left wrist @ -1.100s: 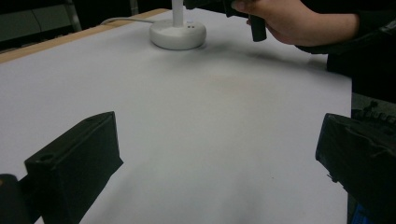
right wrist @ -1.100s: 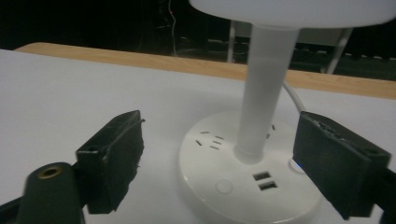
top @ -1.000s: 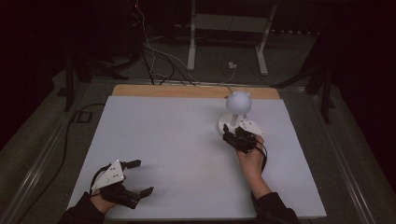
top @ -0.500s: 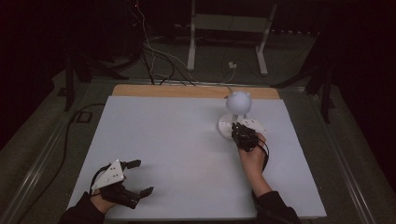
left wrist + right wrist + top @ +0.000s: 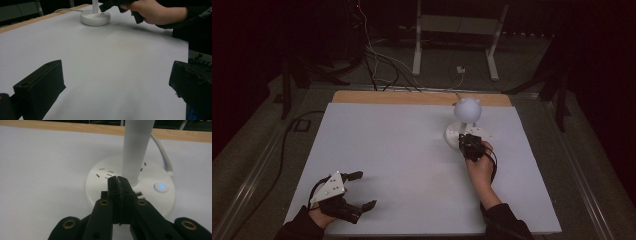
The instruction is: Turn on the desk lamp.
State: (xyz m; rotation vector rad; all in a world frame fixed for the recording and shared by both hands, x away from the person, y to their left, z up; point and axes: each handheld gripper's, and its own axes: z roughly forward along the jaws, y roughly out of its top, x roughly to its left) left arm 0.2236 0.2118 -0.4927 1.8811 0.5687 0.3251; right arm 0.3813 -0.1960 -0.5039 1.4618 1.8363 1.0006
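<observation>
On the pale grey-white table top [image 5: 402, 165] with a bare wooden strip along its far edge, we record one white desk lamp with a round globe head, a straight white stem and a flat round base [image 5: 460, 134], standing at the far right of the surface. From the high view, its globe rises above the base, and a white cord [image 5: 163, 152] leaves the back of the base toward the wooden strip. In the right gripper view we note on the base a row of socket slots left of the stem and a small round button lit blue [image 5: 161, 186] right of it. Item two: the right gripper [image 5: 118, 180], black, held in the person's right hand [image 5: 481, 167], its jaws pressed together with nothing between them, their tips poised over the near part of the lamp base just in front of the stem; whether they touch the base we cannot tell. Item three: the left gripper [image 5: 365, 190], black with a grey three-cornered plate on top, held low at the near left corner of the table, well apart from the lamp. Its jaws stand wide apart, empty, over bare table; the left gripper view shows one at each lower corner with the white surface between them. Beyond the table we list dark floor, loose cables, and a white metal stand [image 5: 454, 40].
</observation>
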